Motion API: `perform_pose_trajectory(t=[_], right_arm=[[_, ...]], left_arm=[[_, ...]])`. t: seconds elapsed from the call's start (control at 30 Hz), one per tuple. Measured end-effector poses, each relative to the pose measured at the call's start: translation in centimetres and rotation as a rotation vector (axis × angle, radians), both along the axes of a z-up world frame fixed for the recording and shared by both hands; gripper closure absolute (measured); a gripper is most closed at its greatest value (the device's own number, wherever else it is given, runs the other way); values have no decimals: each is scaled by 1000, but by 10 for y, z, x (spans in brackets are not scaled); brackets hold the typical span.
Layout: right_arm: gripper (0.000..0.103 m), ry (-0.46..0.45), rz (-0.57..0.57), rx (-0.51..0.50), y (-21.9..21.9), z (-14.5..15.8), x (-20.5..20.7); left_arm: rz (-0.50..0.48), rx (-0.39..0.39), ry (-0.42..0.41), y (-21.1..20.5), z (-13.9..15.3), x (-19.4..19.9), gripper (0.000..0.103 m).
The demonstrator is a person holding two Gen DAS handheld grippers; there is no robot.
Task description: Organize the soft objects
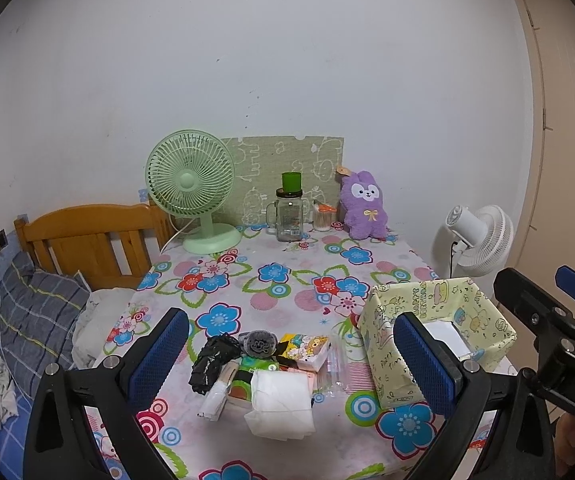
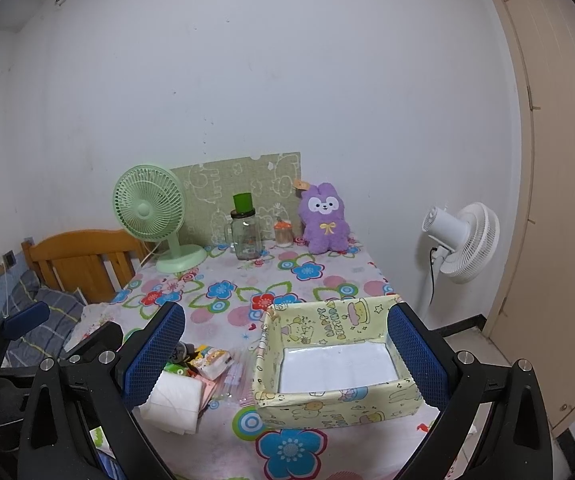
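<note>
A small pile lies near the table's front edge: a folded white tissue (image 1: 281, 404), a crumpled black bag (image 1: 211, 364), a grey rolled cloth (image 1: 258, 344), a cartoon tissue pack (image 1: 303, 350) and a clear plastic sleeve (image 1: 337, 364). To its right stands a yellow birthday-paper box (image 1: 439, 336), white inside and holding nothing (image 2: 337, 368). My left gripper (image 1: 293, 356) hovers open above the pile. My right gripper (image 2: 287, 354) hangs open with the box between its fingers in view; the tissue (image 2: 175, 400) shows at its left. A purple plush bunny (image 1: 363, 206) sits at the far edge.
A green desk fan (image 1: 191, 192), a glass jar mug with a green cup on top (image 1: 289, 216), a cotton swab jar (image 1: 322, 218) and a green board (image 1: 283, 172) line the wall. A white floor fan (image 2: 463, 240) stands right; a wooden headboard (image 1: 91, 240) and pillow left.
</note>
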State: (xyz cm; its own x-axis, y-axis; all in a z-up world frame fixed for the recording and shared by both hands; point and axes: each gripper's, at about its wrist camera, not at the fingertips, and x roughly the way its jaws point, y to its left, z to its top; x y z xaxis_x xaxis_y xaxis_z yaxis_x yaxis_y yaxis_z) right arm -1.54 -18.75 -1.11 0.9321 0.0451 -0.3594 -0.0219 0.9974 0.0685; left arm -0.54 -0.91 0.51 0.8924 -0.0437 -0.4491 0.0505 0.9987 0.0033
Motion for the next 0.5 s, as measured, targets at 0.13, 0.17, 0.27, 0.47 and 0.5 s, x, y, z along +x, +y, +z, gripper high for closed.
perform_pose_trajectory(t=[0.13,0.17,0.27,0.47,0.5], right_arm=[[3,7,5,6,1,0,2],[3,8,5,4,1,-1,1],[3,10,8,4,1,-2,2],[3,10,9,7,1,-3,3],[4,8,4,6,2,-3,4]], left_arm=[[0,-4,7,-2,-1,1,1],[-1,-2,8,-3,-2,1,1],[-7,0,8,-5,-2,2,1],[-2,0,8,-5,-3,3,1],[-2,2,8,-5,-3,4,1]])
